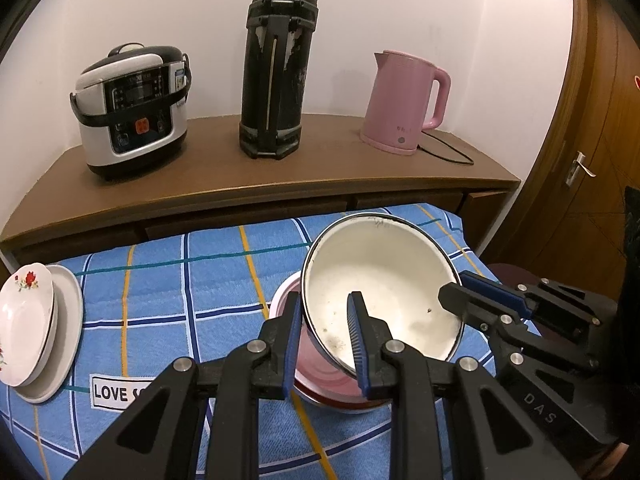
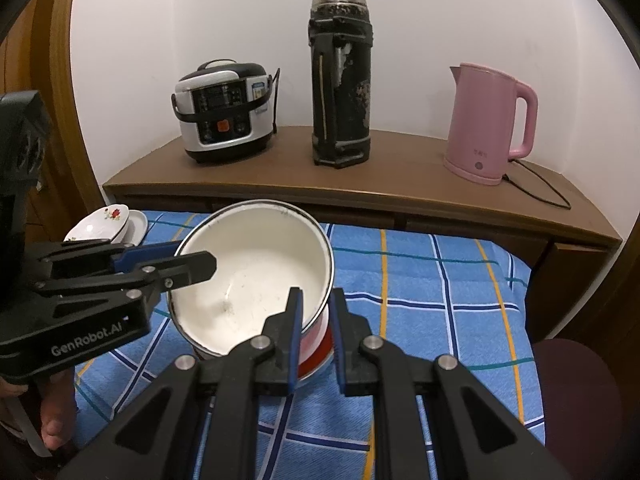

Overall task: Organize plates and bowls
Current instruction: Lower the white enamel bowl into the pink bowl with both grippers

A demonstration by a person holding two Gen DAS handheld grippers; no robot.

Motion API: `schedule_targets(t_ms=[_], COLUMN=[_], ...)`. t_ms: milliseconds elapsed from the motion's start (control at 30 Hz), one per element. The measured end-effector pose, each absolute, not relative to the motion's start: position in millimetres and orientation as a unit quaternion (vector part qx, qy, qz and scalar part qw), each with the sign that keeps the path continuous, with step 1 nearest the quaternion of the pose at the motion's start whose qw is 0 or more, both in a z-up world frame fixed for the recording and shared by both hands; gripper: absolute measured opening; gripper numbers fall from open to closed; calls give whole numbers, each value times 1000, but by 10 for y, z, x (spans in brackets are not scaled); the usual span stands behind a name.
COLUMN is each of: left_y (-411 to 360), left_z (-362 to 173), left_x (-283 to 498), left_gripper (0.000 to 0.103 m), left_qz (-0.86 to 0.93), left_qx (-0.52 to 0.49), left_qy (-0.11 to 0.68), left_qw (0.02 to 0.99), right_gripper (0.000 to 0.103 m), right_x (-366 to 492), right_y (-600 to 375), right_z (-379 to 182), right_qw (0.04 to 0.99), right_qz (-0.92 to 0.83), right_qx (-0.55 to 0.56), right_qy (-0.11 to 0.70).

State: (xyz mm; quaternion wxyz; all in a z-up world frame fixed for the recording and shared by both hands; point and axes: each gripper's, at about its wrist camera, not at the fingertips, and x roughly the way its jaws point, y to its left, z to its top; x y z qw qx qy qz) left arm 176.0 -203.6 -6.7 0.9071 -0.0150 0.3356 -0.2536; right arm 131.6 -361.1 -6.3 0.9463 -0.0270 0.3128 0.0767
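The white bowl [image 1: 384,284] sits tilted on a pink bowl [image 1: 320,376] on the counter [image 1: 160,280]. Left tongs [image 1: 326,332] and right tongs [image 2: 316,320] are both clamped on its thin rim. It looks hard, smooth and slippery.

Both hand-held grippers clamped on bowl rim, angled down.
Left hand-held gripper [image 1: 326,316] is closed on the left wall of the white enamel bowl [image 1: 384,280], one finger inside, one outside. Right hand-held gripper [image 2: 316,312] is pinched on the opposite wall the same way, inner finger in the bowl, outer finger outside. Each gripper shows side-on in the other's view. Part of a person's hand [image 2: 52,420] shows under the left gripper body.
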Motion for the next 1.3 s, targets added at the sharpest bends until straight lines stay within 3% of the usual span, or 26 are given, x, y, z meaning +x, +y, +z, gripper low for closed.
schedule_targets(t_ms=[1300], left_y=[-2038], left_z=[-317], left_x=[1907], left_gripper=[25], left_qz=[-260], left_qx=[-5], left_qy=[386], left_qw=[885], right_gripper=[16], right_x=[1428], right_y=[-3598], right_z=[-362], right_qw=[928], right_qz=[81], right_qx=[-19], right_qy=[364])
